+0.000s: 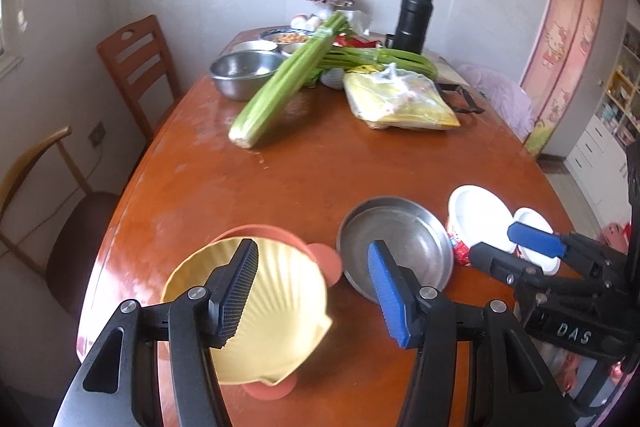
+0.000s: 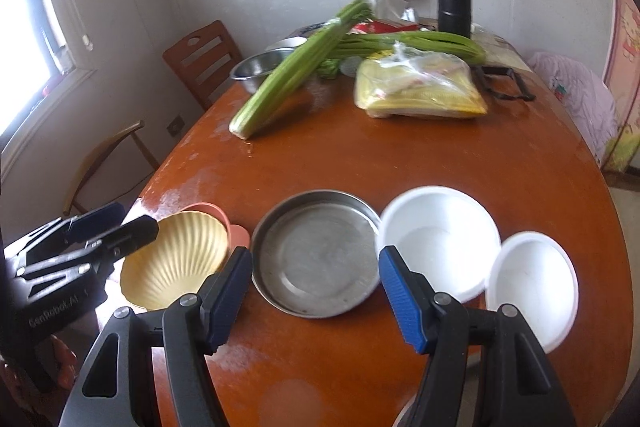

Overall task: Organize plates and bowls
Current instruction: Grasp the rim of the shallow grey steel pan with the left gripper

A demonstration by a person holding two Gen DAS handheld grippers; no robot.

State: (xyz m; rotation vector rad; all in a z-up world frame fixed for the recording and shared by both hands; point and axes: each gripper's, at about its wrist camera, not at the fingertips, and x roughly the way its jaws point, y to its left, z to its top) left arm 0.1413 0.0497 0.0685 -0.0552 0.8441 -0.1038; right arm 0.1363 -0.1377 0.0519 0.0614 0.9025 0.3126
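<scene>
Both grippers, left (image 1: 316, 291) and right (image 2: 316, 295), were spread and empty. The steel plate (image 2: 316, 255) sat at lower centre; pinching its near rim squarely seemed best.

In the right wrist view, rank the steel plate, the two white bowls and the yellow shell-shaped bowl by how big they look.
1. steel plate and larger white bowl: close in looks, not ranked apart.
2. yellow shell-shaped bowl and smaller white bowl: similar; the smaller white bowl sits nearer the camera, so unsure.
</scene>
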